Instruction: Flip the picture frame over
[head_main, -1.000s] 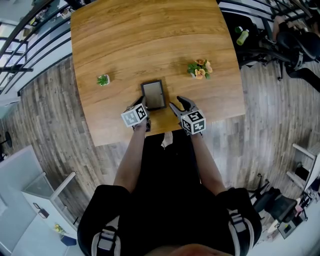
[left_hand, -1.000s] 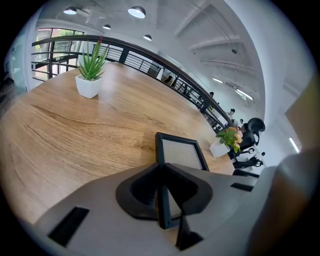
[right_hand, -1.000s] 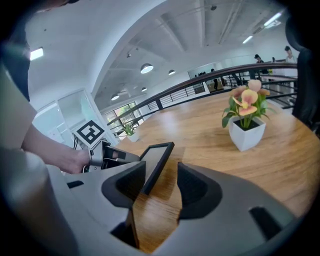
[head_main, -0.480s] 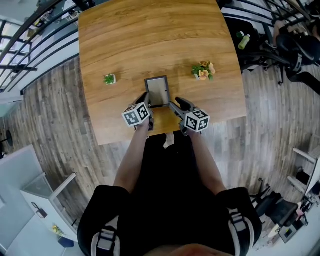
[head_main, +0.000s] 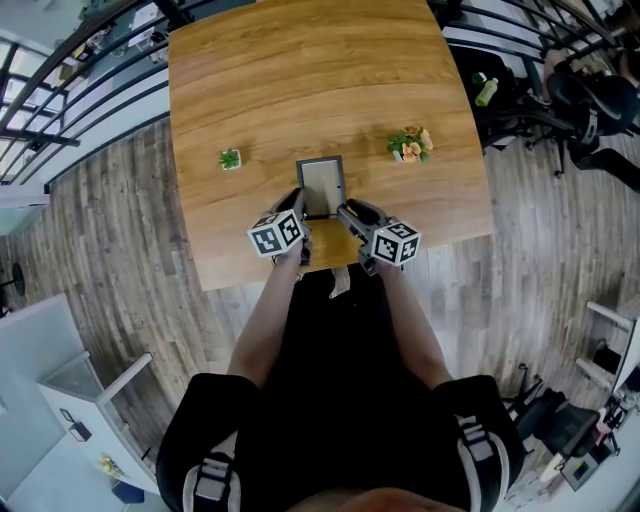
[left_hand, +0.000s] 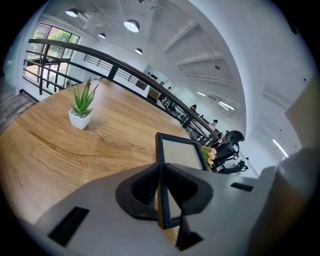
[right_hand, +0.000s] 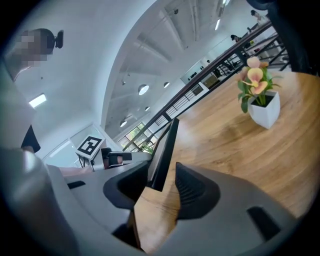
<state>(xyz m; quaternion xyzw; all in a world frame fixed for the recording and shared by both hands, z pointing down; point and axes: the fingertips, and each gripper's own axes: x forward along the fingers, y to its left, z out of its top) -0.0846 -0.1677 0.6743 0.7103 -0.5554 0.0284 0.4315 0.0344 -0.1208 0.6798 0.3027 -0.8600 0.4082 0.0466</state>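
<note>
My left hand-held gripper (left_hand: 161, 185) pinches the near left edge of the picture frame (head_main: 321, 187), which stands tilted up on edge over the near middle of the table (head_main: 300, 80), its pale face turned towards me. My right hand-held gripper (right_hand: 165, 187) has the frame's right edge between its jaws, which have just been closing; the edge lies against one pad while a gap remains to the other. A small green plant (head_main: 230, 158) sits to the left of the frame and a pot of flowers (head_main: 410, 142) to the far right of it, both well apart from it.
</note>
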